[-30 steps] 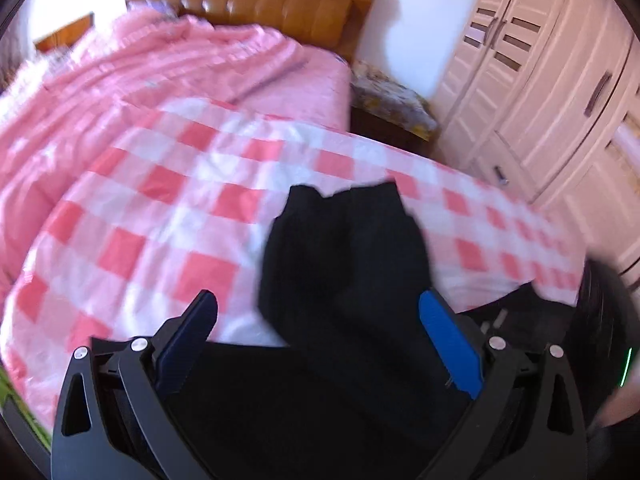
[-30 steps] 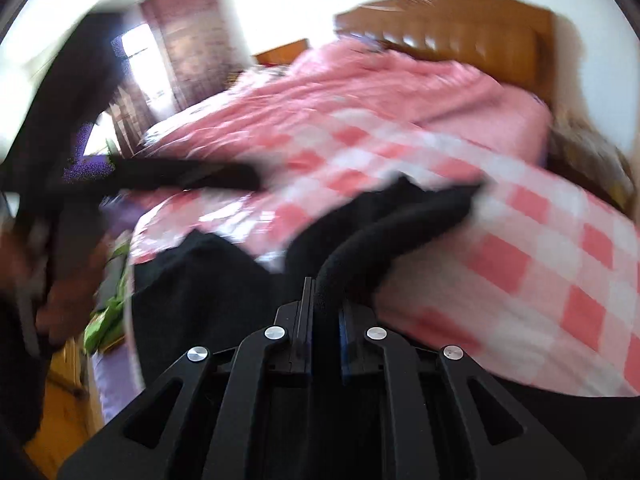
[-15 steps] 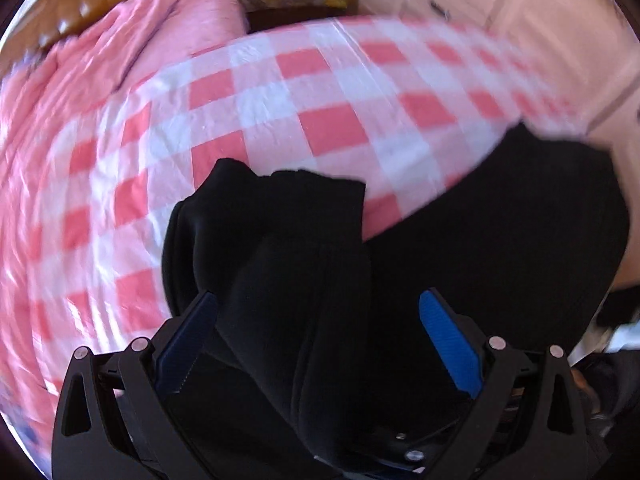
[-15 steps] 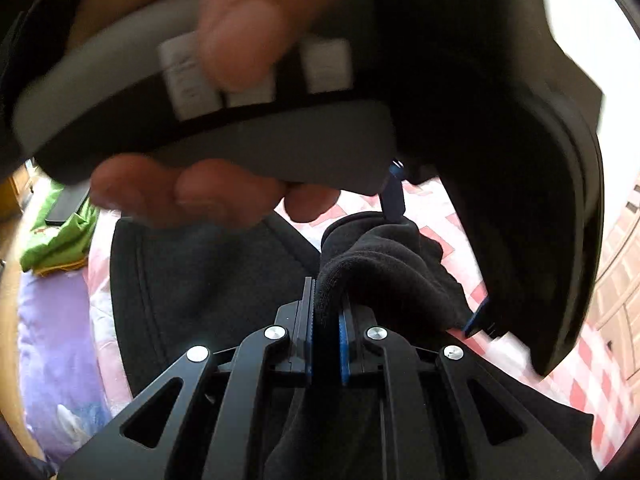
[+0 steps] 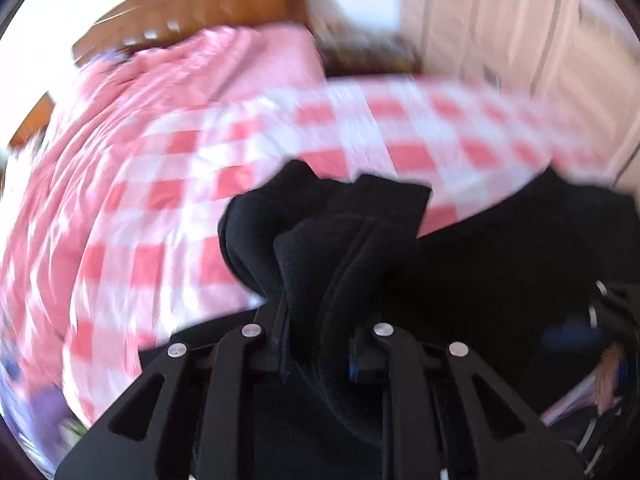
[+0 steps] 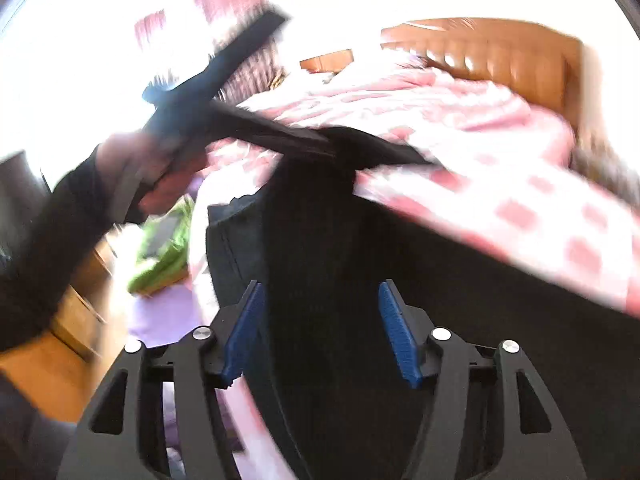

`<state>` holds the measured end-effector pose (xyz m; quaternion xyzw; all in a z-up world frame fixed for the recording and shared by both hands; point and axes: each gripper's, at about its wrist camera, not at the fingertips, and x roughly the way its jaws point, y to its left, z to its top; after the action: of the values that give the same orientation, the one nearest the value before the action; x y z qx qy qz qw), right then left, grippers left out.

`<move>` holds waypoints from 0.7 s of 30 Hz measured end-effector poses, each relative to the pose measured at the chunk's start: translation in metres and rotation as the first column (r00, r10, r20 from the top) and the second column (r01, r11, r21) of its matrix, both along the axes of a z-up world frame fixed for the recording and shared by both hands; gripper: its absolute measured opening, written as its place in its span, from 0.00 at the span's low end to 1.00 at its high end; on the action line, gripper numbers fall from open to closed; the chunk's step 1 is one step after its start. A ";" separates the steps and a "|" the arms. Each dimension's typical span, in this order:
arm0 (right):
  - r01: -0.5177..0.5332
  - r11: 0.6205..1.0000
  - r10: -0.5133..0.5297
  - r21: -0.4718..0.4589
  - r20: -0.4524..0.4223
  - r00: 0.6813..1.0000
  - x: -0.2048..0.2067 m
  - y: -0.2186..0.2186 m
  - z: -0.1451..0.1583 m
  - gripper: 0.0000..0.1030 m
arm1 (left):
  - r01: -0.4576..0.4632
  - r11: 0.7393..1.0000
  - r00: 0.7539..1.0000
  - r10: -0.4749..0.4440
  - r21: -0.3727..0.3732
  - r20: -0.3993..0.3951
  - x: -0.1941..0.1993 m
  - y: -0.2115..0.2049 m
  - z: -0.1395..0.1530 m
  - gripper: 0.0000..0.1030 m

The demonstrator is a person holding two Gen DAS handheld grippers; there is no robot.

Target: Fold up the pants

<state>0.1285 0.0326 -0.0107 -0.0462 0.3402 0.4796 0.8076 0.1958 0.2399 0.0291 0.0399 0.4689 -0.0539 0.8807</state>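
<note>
The black pants [image 5: 344,240] lie on a bed with a pink and white checked sheet [image 5: 168,208]. My left gripper [image 5: 316,344] is shut on a bunched fold of the pants, which rises between its fingers. In the right wrist view my right gripper [image 6: 320,332] is open, its blue pads [image 6: 396,332] apart over the black pants [image 6: 320,240]. The left gripper [image 6: 312,140], held in a hand, shows there pinching the fabric above the bed. Both views are blurred by motion.
A brown padded headboard [image 6: 500,56] and a rumpled pink quilt [image 6: 420,100] lie at the far end of the bed. White wardrobe doors [image 5: 520,28] stand at the right. A green item [image 6: 164,248] lies on purple bedding at the left.
My left gripper has shut on the pants fabric, having been open before. My right gripper has let go of the fabric and now stands open. Both views have swung.
</note>
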 end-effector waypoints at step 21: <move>-0.062 0.992 0.051 -0.108 -0.102 0.993 -0.054 -0.007 -0.055 0.56 | -0.354 0.918 0.912 0.381 -0.180 0.150 -0.124 0.060 -0.053 0.81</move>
<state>0.0740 0.0257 -0.0655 -0.0769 0.4046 0.4843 0.7719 0.0715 0.2994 -0.0243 -0.1101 0.3803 0.0819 0.9146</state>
